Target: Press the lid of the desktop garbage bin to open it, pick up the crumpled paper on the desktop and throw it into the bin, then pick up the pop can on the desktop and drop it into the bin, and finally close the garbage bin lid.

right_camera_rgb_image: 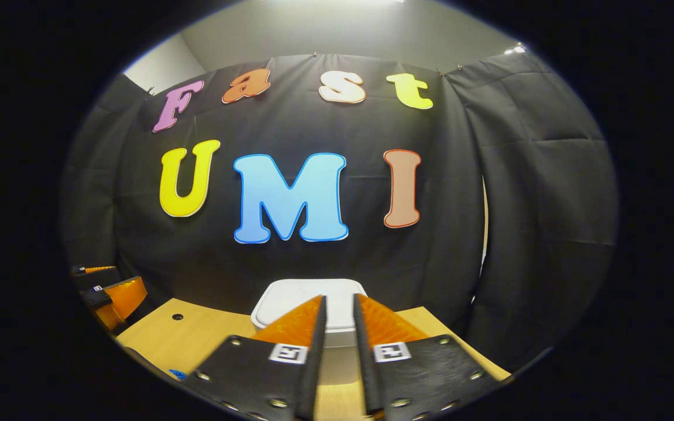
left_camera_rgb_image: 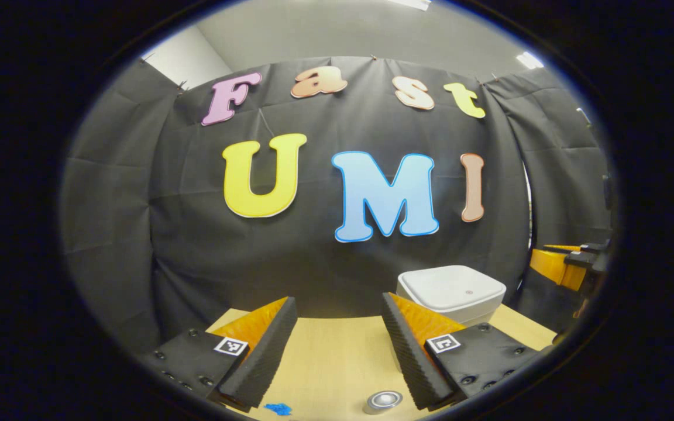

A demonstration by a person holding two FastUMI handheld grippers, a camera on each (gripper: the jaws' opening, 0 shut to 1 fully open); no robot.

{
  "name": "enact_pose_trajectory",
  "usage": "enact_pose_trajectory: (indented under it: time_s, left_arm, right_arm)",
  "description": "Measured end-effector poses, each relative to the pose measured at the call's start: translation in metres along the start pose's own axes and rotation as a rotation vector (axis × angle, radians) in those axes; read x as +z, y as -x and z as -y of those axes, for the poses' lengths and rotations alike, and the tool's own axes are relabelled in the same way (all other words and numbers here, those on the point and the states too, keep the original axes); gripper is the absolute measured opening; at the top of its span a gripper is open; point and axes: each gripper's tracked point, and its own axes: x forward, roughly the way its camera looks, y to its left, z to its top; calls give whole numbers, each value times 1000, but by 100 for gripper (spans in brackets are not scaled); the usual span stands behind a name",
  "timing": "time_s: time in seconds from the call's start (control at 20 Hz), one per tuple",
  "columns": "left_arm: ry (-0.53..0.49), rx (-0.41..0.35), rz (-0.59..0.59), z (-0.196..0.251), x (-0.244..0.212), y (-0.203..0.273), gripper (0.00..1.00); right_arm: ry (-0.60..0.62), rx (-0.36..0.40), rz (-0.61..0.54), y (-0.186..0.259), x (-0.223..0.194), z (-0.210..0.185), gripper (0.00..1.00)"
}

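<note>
The white desktop bin stands at the table's far edge with its lid down. In the left gripper view my left gripper is open and empty, held above the table to the left of the bin. Below it, the silver top of the pop can sits by the right finger, and a bit of blue crumpled paper lies near the left finger. My right gripper points straight at the bin, its fingers drawn together to a narrow slit with nothing held. The blue paper peeks in at the lower left.
The tan table ends at the black cloth wall just behind the bin. The right gripper hovers to the right of the bin. The left gripper hangs at the table's left side, near a small hole in the tabletop.
</note>
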Motion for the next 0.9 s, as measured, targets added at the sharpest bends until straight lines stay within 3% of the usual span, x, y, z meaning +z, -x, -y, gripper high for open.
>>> enact_pose_trajectory:
  time_s: [0.1,0.2,0.5,0.9]
  left_arm:
    - [0,-4,1,3,1,0,95]
    - [1,-6,-1,6,1,-1,95]
    - [1,-10,-3,7,-1,-4,95]
    - [-11,34,-14,-14,-4,-4,95]
  right_arm:
    - [-2,13,1,-3,4,0,6]
    - [6,5,7,6,8,3,1]
    - [15,33,-9,-19,0,0,1]
    - [3,133,-122,-85,-34,-36,1]
